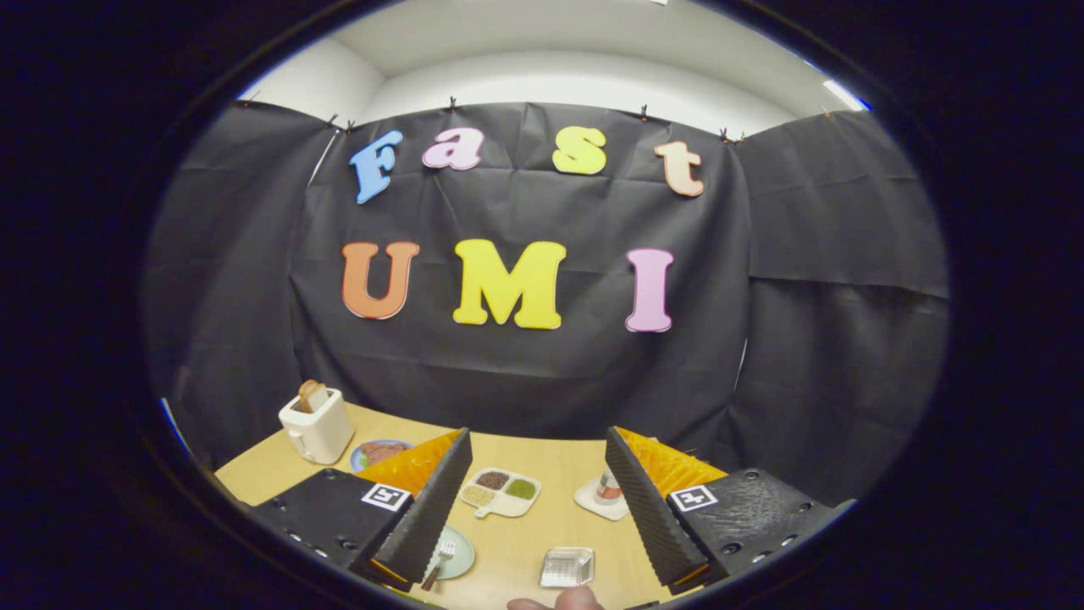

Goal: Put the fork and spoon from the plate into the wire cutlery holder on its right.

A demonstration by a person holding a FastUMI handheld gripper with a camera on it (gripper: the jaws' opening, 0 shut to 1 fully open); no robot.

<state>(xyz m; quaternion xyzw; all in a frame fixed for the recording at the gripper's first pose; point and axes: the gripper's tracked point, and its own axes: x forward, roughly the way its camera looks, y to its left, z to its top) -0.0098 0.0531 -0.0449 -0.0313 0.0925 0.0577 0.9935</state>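
My gripper [535, 474] is spread wide with nothing in it, and I think the fork [439, 562] on the plate [458, 555] between the fingers is thin, hard and slippery, so I pinch its handle

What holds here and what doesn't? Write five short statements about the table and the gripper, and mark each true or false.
1. The gripper is open, with nothing between its fingers. True.
2. The fork already stands in the wire cutlery holder. False: it lies on the plate, by the left finger.
3. A slice of bread sticks up out of the toaster. True.
4. The wire cutlery holder sits to the left of the plate. False: it sits to the plate's right, apart from it.
5. A divided dish with three fillings lies on the table between the two fingers. True.
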